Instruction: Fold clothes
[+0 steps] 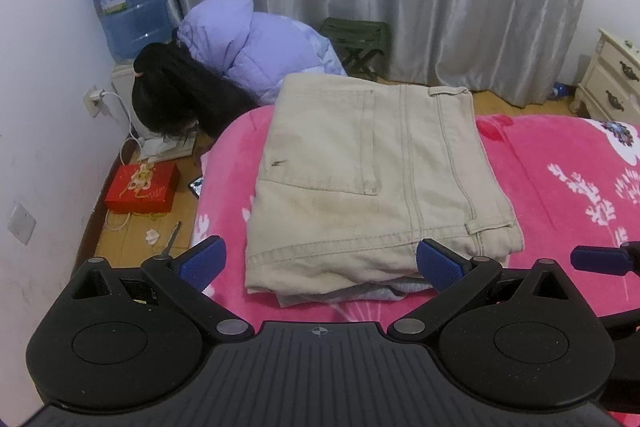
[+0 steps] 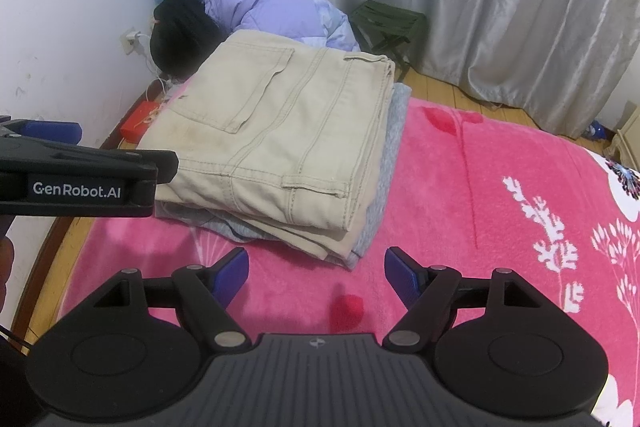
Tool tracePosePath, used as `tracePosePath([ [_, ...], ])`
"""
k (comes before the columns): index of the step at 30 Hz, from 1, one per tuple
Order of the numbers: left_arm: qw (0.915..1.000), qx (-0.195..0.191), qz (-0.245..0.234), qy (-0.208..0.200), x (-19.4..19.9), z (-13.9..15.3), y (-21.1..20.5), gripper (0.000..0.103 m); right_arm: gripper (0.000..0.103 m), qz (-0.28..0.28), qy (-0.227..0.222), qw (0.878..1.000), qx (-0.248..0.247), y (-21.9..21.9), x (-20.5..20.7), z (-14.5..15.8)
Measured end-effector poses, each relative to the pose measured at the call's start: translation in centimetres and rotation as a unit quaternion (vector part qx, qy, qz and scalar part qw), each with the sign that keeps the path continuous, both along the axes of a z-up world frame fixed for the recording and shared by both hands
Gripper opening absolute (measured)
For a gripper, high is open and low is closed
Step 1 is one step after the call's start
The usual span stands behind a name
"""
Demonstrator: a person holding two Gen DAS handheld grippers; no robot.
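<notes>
The left gripper [image 1: 320, 263] hangs with its jaws wide apart and nothing pressed between them, and the near edge of the clothes pile sits in the gap; its right blue pad [image 1: 438, 263] lies at that near edge, though I cannot tell if it touches. The right gripper [image 2: 316, 273] is also wide apart and empty, over bare blanket just in front of the pile's near corner. Going from the big things to the small: the pink flowered blanket [image 2: 460, 187] covers the bed, and behind the bed a person in a lilac jacket [image 1: 260, 51] bends low toward the floor, beside a blue water bottle [image 1: 128, 3]. On the blanket, near the bed's left edge, lie the folded beige trousers [image 1: 360, 171], with the back pocket upward, on top of a folded grey garment [image 2: 396, 147] that shows out on the right side. The pile runs with its long side away from both grippers, toward the curtain. I judge the folding is almost finished here. The left gripper is nearer, directly before the pile; the right one stands more to the right, so for it the pile lies ahead and to the left.
</notes>
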State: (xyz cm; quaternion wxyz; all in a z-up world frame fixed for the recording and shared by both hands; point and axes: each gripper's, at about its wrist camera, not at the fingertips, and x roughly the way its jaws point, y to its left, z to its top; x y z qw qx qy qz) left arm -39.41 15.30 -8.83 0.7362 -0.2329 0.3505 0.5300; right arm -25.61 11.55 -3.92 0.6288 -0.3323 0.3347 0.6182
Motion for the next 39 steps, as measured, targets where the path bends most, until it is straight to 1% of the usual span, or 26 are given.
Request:
tracePosePath([
  [12,1.0,-0.007,0.0,0.003,0.06,-0.1,0.16,0.102,0.078,-0.003,0.0,1.0,-0.003,0.2,0.01,-0.12],
  [39,1.0,-0.002,0.003,0.003,0.09,-0.12,0.09,0.102,0.078,-0.005,-0.002,1.0,-0.002,0.23,0.1,-0.17],
])
